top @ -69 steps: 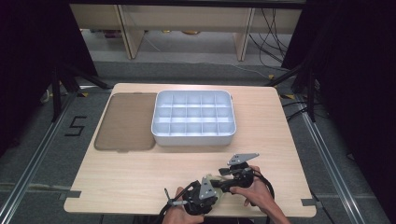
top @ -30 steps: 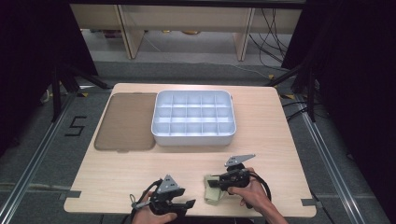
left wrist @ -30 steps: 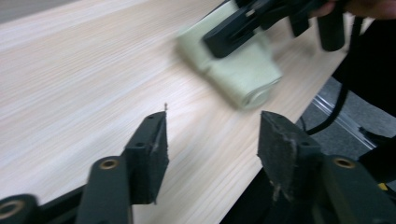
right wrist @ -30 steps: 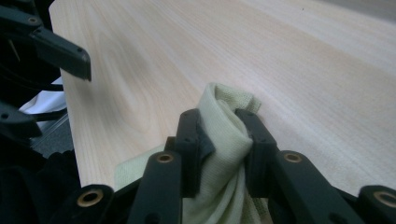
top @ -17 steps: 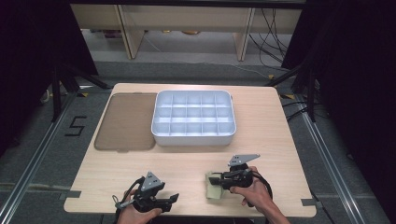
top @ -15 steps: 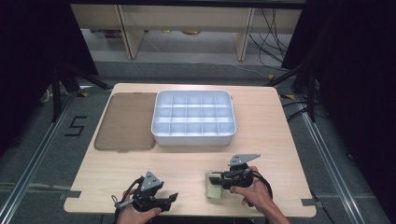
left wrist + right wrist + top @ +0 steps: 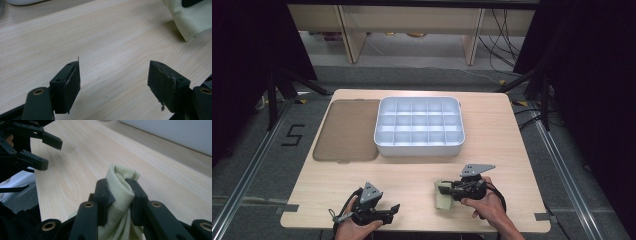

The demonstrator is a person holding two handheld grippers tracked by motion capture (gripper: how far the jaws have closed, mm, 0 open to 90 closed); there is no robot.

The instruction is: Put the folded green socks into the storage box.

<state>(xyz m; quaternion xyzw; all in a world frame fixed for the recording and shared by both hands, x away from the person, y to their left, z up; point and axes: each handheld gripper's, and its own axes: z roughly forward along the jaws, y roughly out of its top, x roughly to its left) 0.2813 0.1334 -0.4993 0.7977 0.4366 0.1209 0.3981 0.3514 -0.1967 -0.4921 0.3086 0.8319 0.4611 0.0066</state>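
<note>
A pale yellow-green cloth (image 7: 443,201) stands bunched on the wooden table near its front edge. My right gripper (image 7: 444,189) is shut on it; in the right gripper view the two jaws pinch a fold of the cloth (image 7: 117,178) between them at the right gripper (image 7: 120,188). My left gripper (image 7: 393,212) rests low at the front left, well apart from the cloth. Its jaws have just been opening and stand wide at the left gripper (image 7: 113,72), with only bare table between them. The cloth (image 7: 193,21) lies at the far right of that view. The left gripper (image 7: 48,153) also appears beyond the cloth.
A white tray (image 7: 419,150) with several empty compartments stands at the middle back of the table. A flat brown lid (image 7: 347,131) lies to its left. Bare wood (image 7: 412,175) separates the tray from both grippers. The table's front edge runs just below the hands.
My left gripper has drawn away leftward from the cloth and the right gripper, and its jaws have spread wider. The right gripper has kept still with the cloth in it.
</note>
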